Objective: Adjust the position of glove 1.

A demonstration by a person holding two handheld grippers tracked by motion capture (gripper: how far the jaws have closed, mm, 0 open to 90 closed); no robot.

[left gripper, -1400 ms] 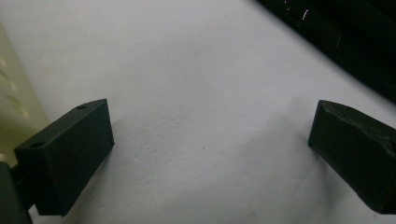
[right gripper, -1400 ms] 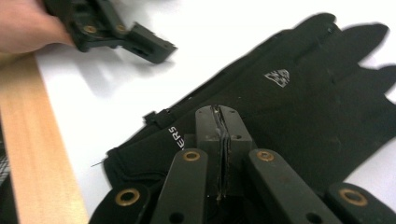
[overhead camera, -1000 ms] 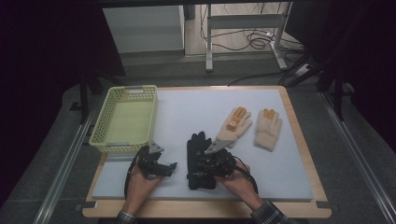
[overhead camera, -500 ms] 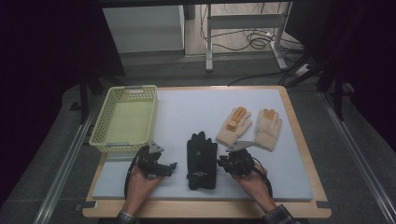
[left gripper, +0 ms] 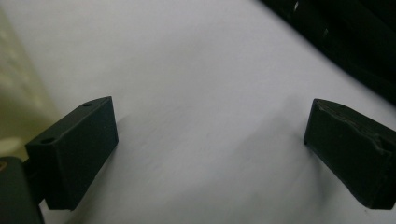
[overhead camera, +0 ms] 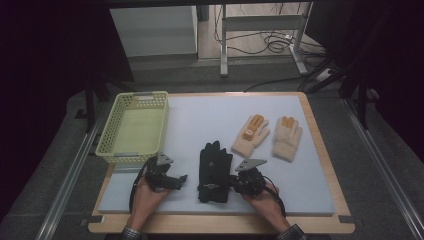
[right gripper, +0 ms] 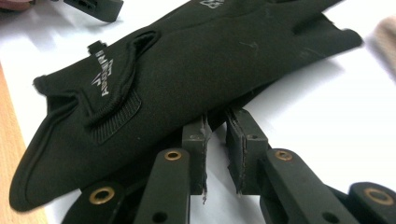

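A black glove (overhead camera: 215, 167) lies flat on the white mat, fingers pointing away; in the right gripper view its cuff with the strap (right gripper: 140, 88) is close. My right gripper (overhead camera: 239, 183) (right gripper: 219, 122) sits low at the glove's right edge. Its jaws have just been closing and stand a narrow gap apart, tips at the glove's rim, with bare mat showing between them. To the left of the glove my left gripper (overhead camera: 175, 181) (left gripper: 210, 121) rests on the mat, open wide with nothing between its jaws. The glove's edge (left gripper: 355, 42) is beyond its right jaw.
Two cream gloves with orange fingertips (overhead camera: 251, 134) (overhead camera: 287, 137) lie behind and to the right of the black glove. A yellow-green basket (overhead camera: 114, 152) stands at the mat's left, just behind the left gripper. The wooden table edge (overhead camera: 225, 224) runs along the front.
The right hand drew off to the right of the black glove, then came back lower to its right edge. The left hand has stayed put.
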